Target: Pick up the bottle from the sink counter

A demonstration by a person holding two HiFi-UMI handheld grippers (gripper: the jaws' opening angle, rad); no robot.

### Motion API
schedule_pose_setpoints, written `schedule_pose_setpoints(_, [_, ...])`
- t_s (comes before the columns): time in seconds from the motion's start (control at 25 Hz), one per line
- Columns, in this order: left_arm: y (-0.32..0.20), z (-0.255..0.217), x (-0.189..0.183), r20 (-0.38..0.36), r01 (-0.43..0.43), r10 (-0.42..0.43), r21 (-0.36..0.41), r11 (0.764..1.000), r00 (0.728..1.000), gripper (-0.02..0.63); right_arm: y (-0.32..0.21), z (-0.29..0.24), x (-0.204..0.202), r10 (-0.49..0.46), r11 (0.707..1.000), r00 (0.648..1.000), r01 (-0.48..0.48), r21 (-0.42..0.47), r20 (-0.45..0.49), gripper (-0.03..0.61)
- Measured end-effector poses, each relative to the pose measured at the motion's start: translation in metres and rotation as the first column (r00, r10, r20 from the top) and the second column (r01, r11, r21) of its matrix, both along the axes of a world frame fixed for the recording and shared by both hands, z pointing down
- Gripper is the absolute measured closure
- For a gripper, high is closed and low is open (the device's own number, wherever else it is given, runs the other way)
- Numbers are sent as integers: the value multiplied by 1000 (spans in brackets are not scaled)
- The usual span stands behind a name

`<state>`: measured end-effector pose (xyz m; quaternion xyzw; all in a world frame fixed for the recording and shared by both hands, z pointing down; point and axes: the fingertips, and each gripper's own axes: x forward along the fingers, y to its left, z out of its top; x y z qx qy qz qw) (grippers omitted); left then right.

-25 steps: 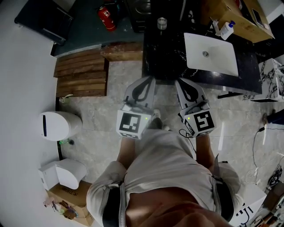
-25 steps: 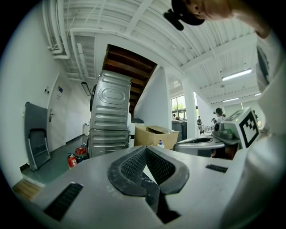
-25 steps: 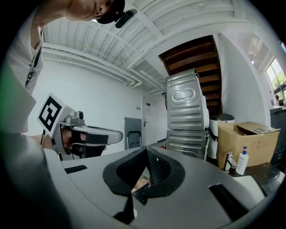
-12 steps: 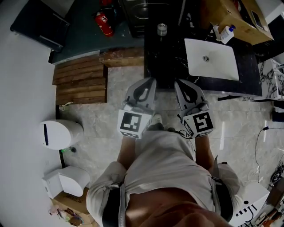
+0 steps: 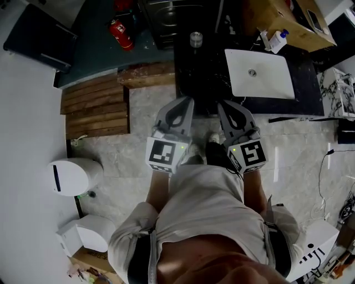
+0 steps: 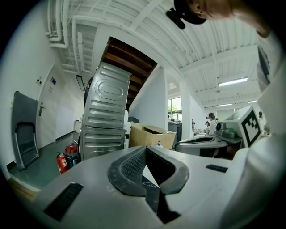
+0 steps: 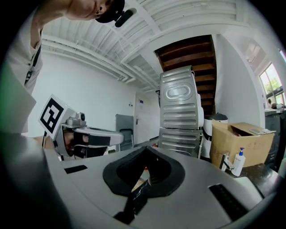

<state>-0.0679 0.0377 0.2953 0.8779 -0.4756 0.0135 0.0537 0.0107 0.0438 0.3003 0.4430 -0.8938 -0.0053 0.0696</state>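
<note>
**A:** What is different from a second ago?

**B:** In the head view the floor [image 5: 138, 138] has slid back under the person, and a dark shoe [image 5: 215, 151] now shows between the two tools. I read that as a step towards the sink counter [image 5: 199, 72]. Both grippers are carried ahead of the body just as before, their tips reaching over the counter's near edge.

**A:** So the pick-up has not begun?

**B:** Not by my judgement; this is the approach. The bottle [image 5: 280, 40], white with a blue pump, stands at the far right of the counter behind the white basin [image 5: 272, 80], just beside the tap [image 5: 264, 37] and in front of the cardboard box [image 5: 277, 14]. It is well apart from both tools. The right gripper view shows it upright off to the right [image 7: 240, 162].

**A:** And the jaws?

**B:** The left gripper [image 5: 187, 100] has its jaws fully together with nothing between them, as its own view [image 6: 145, 148] shows. The right gripper [image 5: 224, 103] looks the same, tips meeting and empty [image 7: 145, 151]. Whichever one takes the bottle must spread first, and the right sits nearer
</note>
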Motion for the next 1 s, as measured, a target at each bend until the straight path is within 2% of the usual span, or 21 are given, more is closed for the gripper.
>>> schedule_pose_setpoints(0.6, [-45,3,-2,22,85,-85,-18,996,996,612,-52,4,2,-77,997,997,77,-18,23,586])
schedule_pose_setpoints(1.0, [-87,-4,16,27,118,-118,-1,993,993,612,-98,0,18,-119,993,993,119,-8,26,586])
